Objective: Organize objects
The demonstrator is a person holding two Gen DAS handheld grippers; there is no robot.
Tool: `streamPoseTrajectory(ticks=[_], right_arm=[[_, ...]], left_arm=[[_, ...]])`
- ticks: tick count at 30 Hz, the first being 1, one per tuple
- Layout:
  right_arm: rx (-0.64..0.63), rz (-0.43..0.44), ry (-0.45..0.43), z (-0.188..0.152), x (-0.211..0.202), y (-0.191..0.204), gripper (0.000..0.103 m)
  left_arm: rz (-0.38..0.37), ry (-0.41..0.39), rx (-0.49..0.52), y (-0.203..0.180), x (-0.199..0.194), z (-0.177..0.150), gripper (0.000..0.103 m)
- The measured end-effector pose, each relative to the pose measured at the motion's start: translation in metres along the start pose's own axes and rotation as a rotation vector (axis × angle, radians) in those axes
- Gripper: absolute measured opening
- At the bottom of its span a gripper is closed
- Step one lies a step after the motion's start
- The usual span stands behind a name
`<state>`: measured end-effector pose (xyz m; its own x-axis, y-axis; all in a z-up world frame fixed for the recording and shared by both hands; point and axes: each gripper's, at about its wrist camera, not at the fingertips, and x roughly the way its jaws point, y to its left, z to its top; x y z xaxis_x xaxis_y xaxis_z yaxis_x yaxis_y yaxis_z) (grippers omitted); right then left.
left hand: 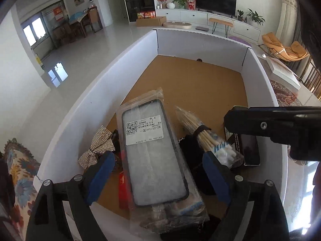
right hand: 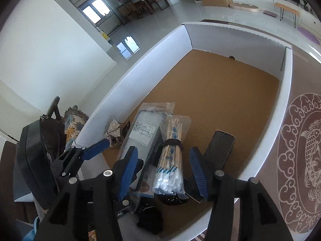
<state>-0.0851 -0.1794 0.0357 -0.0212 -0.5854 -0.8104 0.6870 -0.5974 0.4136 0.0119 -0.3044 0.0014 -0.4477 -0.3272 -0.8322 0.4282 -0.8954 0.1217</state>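
Both grippers hang over the near end of the white-walled box (right hand: 284, 92) with the cork-brown floor. The left gripper (left hand: 158, 175), jaws released wide, straddles the clear-bagged dark-rimmed phone case (left hand: 152, 150): light and slippery, best pinched across its stiff rim. The right gripper (right hand: 163, 168), jaws apart and empty, brackets the banded plastic packet of cotton swabs (right hand: 170, 160), soft and crinkly. Farther on, the box floor lies bare.

Black left gripper (left hand: 158, 177) and right gripper (right hand: 163, 173), blue ribbed pads, silver screws
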Motion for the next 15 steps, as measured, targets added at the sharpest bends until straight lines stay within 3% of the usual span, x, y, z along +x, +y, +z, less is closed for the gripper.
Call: streamPoseTrajectory(ticks=[2,4,6,11,15], right_arm=[[-0.008,-0.028,-0.013,-0.002,-0.003,0.000,0.060],[-0.021,-0.082,-0.037,-0.003,-0.014,-0.003,0.071],[-0.050,-0.149,-0.064,-0.003,-0.033,-0.004,0.083],[-0.181,-0.352,-0.124,-0.012,-0.068,-0.002,0.096],[-0.217,-0.409,-0.135,-0.019,-0.070,-0.002,0.096]], left_arm=[[0.091,-0.046,0.021,-0.003,-0.008,-0.003,0.099],[0.135,-0.088,-0.013,0.001,-0.018,-0.004,0.099],[0.067,-0.085,-0.089,0.009,-0.025,-0.006,0.100],[-0.097,-0.038,-0.251,0.020,-0.031,-0.019,0.100],[-0.050,-0.048,-0.273,0.022,-0.035,-0.028,0.100]])
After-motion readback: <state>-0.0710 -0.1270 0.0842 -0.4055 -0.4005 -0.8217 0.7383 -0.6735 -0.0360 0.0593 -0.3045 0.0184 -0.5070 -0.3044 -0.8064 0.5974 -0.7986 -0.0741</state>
